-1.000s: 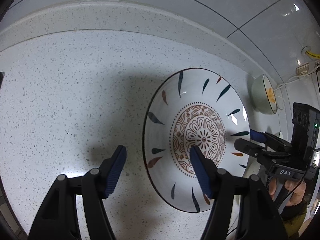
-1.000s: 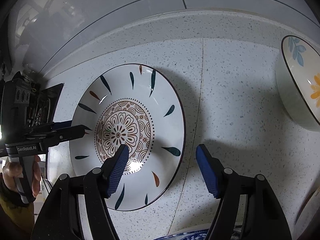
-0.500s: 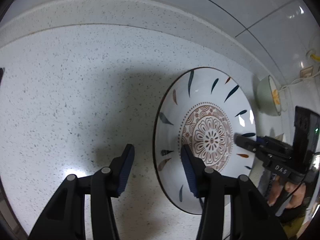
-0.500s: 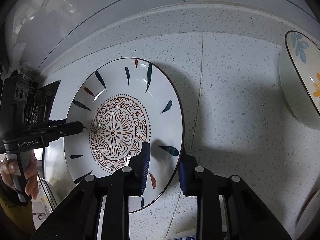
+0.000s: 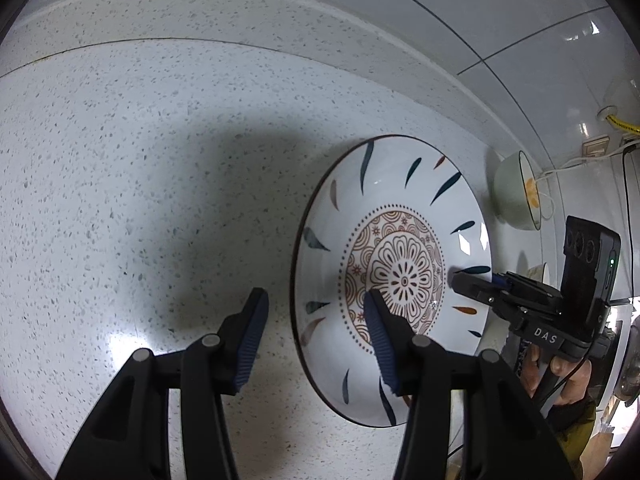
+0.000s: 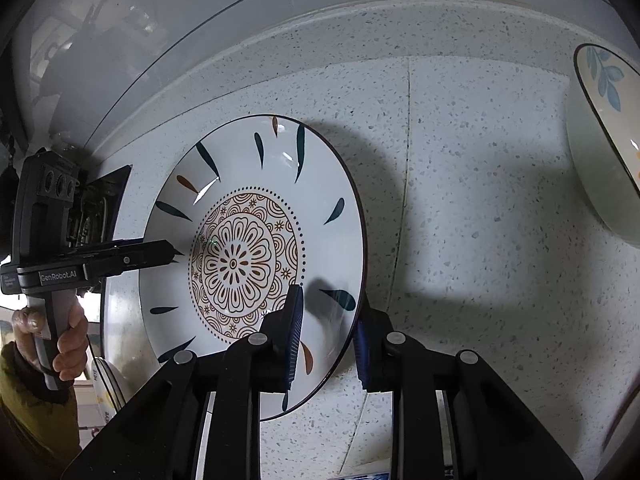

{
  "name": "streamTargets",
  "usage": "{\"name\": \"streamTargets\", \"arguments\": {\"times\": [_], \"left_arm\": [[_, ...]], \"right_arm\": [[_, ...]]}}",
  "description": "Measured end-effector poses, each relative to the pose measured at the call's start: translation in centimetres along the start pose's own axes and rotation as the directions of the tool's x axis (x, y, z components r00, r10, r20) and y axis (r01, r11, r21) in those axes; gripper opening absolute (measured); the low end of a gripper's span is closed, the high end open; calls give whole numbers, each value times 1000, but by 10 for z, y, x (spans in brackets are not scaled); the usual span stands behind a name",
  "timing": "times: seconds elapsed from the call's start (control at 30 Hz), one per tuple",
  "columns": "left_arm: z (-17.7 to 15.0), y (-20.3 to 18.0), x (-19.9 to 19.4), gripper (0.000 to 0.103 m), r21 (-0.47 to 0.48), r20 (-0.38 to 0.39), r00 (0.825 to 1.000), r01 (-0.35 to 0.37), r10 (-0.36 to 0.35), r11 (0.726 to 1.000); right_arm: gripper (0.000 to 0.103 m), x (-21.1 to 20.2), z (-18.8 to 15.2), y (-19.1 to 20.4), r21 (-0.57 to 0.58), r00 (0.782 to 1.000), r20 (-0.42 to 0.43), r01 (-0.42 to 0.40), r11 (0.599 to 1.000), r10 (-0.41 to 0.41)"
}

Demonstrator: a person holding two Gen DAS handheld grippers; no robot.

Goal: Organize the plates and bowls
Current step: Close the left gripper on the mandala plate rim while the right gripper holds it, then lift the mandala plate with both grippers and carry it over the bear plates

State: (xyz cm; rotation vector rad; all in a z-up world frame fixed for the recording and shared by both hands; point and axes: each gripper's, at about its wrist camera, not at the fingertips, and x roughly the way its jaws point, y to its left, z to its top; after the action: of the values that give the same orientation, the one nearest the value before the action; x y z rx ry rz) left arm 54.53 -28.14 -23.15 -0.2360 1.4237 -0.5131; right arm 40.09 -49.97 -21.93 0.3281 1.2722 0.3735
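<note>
A white patterned plate (image 5: 400, 240) with a brown flower centre and dark leaf marks is tilted up off the speckled counter (image 5: 140, 160). It also shows in the right wrist view (image 6: 248, 208). My right gripper (image 6: 328, 332) is shut on the plate's rim, one pad inside and one outside. My left gripper (image 5: 316, 336) is open, its jaws standing either side of the plate's opposite rim without pinching it. Each gripper shows in the other's view, the right one (image 5: 472, 280) and the left one (image 6: 160, 254).
A pale green bowl (image 5: 516, 192) with an orange flower stands near the tiled wall to the right; it also shows at the right edge of the right wrist view (image 6: 600, 152). A wall socket with a cable (image 5: 600, 148) lies beyond it.
My right gripper closed onto the plate's rim and tilted the plate up. My left gripper narrowed, then opened wider again around the opposite rim.
</note>
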Motion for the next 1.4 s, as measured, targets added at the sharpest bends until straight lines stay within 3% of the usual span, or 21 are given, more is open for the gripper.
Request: {"name": "streamTargets", "arguments": {"times": [0.03,0.07,0.1,0.17,0.47,0.8,1.17,1.4], "left_arm": [[0,0,0,40,-3,1,1000,-4,4,1000],[0,2,1,24,-13,-6,1000,-8,8,1000],[0,3,4,16,-31,-13,1000,-8,8,999],[-2,12,5,10,-70,-8,999,39,-40,997],[-17,29,-12,8,-128,31,996,83,-80,988],[-57,34,-80,8,-121,116,987,124,-110,985],[-153,43,-198,7,-1,207,964,170,-166,985],[-230,81,-253,7,40,214,965,148,-153,988]], "right_arm": [[16,0,0,-3,12,1000,2,9,1000,-9],[14,-1,1,-5,19,1000,5,5,1000,-5],[14,-2,2,-7,18,1000,10,2,1000,-2],[14,-5,2,-8,12,1000,17,13,1000,-13],[12,-16,3,7,-16,999,45,22,1000,-21],[11,-69,-23,55,-75,991,130,18,997,-8],[11,-136,-117,164,-99,962,270,67,993,-37],[11,-128,-188,231,-110,955,295,50,993,-16]]}}
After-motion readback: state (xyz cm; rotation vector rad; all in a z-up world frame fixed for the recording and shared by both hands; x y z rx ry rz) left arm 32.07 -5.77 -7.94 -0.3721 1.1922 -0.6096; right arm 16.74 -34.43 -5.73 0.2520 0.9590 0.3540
